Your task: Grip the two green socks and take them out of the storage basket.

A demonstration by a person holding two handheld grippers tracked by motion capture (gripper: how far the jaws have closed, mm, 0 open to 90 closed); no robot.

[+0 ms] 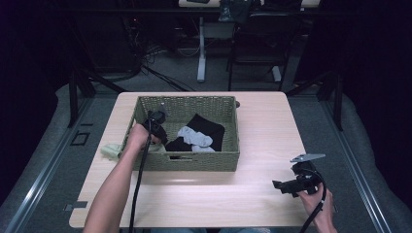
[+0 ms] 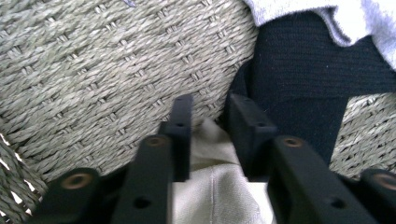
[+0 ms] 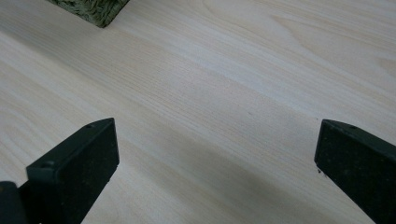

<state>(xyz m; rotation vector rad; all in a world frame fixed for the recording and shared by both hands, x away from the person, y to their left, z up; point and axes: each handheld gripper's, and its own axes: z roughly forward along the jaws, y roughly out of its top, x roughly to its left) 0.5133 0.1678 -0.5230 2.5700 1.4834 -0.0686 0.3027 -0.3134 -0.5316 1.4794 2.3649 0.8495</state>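
Note:
A woven green basket stands on the wooden table. Inside lie a black garment and a pale grey sock. My left gripper reaches down into the basket's left end. In the left gripper view its jaws are shut on a fold of pale beige cloth above the woven floor, with the black garment just beyond. That pale cloth drapes over the basket's left wall onto the table. My right gripper rests open near the table's front right, with bare wood between its jaws.
The basket's corner shows far off in the right gripper view. A white-grey sock lies over the black garment. Beyond the table stand a desk leg, a chair and cables on the floor.

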